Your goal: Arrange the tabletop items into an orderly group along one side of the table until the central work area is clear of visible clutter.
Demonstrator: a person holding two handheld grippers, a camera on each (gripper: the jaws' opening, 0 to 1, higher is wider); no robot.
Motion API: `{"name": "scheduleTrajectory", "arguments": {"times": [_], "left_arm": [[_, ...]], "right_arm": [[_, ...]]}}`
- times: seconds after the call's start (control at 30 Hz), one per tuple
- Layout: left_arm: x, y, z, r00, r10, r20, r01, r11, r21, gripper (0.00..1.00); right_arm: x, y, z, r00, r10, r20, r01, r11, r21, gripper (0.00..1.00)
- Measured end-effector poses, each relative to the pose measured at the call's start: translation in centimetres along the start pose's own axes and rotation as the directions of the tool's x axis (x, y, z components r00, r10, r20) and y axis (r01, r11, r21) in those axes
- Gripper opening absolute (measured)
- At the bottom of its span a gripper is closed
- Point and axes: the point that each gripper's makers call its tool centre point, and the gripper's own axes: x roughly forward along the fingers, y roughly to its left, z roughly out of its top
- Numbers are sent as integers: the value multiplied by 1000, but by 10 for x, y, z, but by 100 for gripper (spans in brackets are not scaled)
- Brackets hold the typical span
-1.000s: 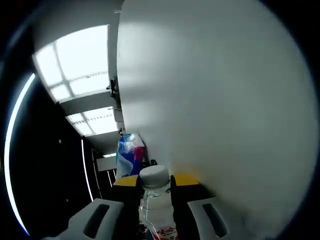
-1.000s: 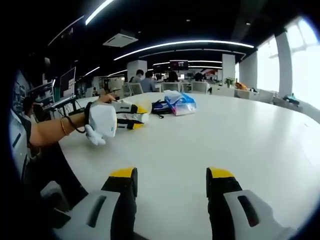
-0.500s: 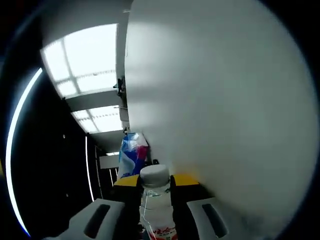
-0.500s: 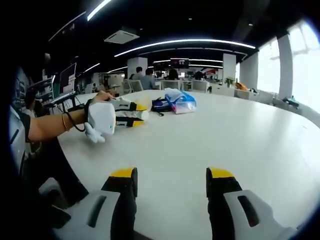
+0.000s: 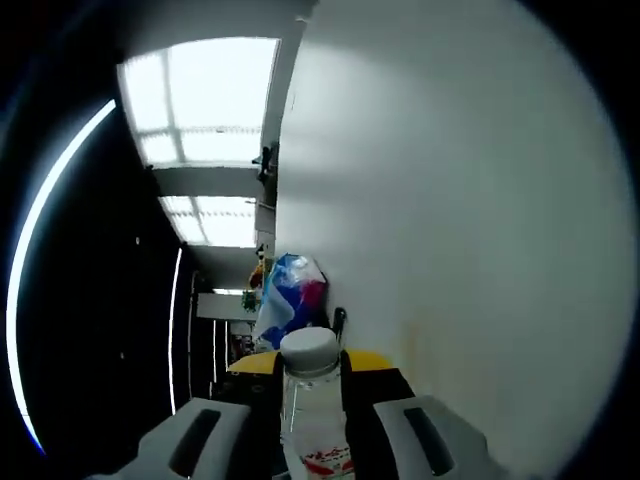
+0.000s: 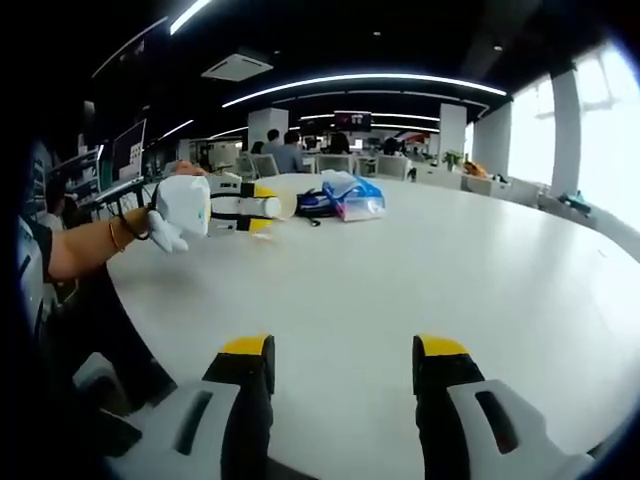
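Observation:
A clear plastic bottle (image 5: 306,402) with a white cap and a red label sits between the yellow-tipped jaws of my left gripper (image 5: 310,362), which is shut on it. This view is rolled, so the white table (image 5: 470,200) stands along its right side. Just beyond the bottle's cap lies a blue, red and white plastic bag (image 5: 290,298). In the right gripper view a person's hand holds the left gripper (image 6: 262,207) low over the table's far left, the bottle's cap pointing toward the bag (image 6: 352,195). My right gripper (image 6: 340,362) stands open over the table (image 6: 470,290) with nothing between its jaws.
A dark blue and black item (image 6: 313,206) lies on the table against the bag's left side; a small black thing (image 5: 340,320) lies beside the bag. People sit at desks beyond the table's far edge. Windows line the right.
The left gripper has carried the bottle farther across the table toward the bag, which now looks larger ahead of it. The right gripper has stayed open and nearly still.

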Motion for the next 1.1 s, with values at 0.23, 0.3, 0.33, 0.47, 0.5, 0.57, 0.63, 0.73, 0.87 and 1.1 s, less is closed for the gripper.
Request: {"name": "scheduleTrajectory", "arguments": {"times": [0.23,0.3,0.33,0.47,0.5,0.57,0.63,0.73,0.87,1.1], "left_arm": [[-11,15,-9,1000,8,-3,-9,997,-78,21],[-13,19,-11,1000,11,-4,-11,996,-93,21],[-14,21,-12,1000,13,-6,-14,995,-103,21],[-18,33,-20,1000,17,-19,-20,983,-183,21],[-19,35,-22,1000,21,-23,-25,977,-211,21],[-23,45,-28,999,31,-26,-36,963,-267,21],[-28,59,-40,998,41,-42,-53,935,-352,21],[-34,74,-55,997,50,-60,-71,902,-425,21],[-38,84,-70,996,59,-71,-86,877,-474,21],[-41,93,-88,995,54,-87,-94,812,-576,22]], "right_arm": [[4,4,3,1000,10,1,-10,1000,-10,53],[4,5,3,1000,13,0,-13,1000,-12,53],[4,5,3,1000,14,0,-14,1000,-11,53],[4,8,5,1000,19,6,-19,1000,-15,53],[4,8,6,1000,20,7,-20,1000,-17,53],[4,8,7,1000,19,9,-19,1000,-16,53],[5,7,7,1000,15,7,-15,1000,-12,53],[6,7,8,1000,13,8,-13,1000,-7,53],[8,9,9,1000,18,7,-17,1000,-13,53],[10,13,12,1000,25,4,-25,999,-23,53]]}}
